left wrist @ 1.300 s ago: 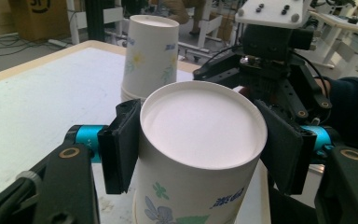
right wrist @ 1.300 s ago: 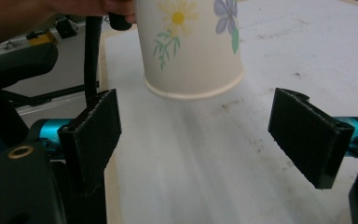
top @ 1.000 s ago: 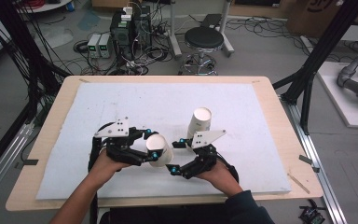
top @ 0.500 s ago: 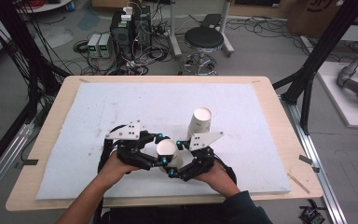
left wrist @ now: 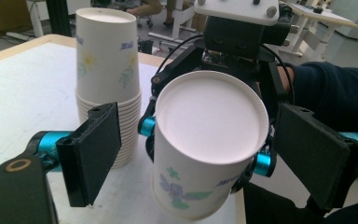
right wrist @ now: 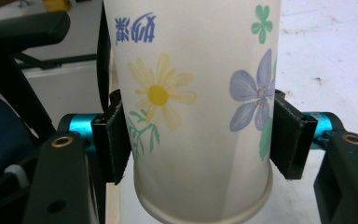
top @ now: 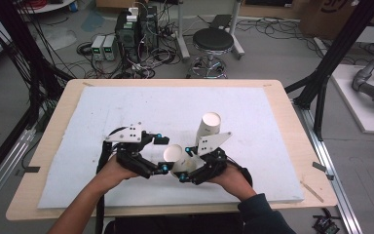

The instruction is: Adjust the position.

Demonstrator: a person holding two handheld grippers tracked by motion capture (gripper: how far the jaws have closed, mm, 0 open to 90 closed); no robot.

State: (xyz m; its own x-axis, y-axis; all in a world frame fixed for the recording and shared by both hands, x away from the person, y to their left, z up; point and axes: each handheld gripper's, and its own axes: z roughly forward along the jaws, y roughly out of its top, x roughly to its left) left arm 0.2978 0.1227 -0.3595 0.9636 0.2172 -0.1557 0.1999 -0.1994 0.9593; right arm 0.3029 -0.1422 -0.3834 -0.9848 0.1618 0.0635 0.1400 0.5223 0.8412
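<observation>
One thin paper cup (right wrist: 200,107), upside down, sits pinched across its wall between the right gripper (top: 195,168) jaws, low over the counter (top: 272,146) at about 6 o'clock. It looks light and easily crushed, so hold the wall gently, near the stiffer rolled rim. The left gripper (left wrist: 205,158) jaws stand wide either side, not touching. Its view shows the stack of cups (left wrist: 107,79) at 10 o'clock; the right gripper view shows the pinch close up.

Held cup (right wrist: 200,107): top runs off the frame's upper edge.
Cup stack (left wrist: 106,84): foot hidden behind a black jaw.
</observation>
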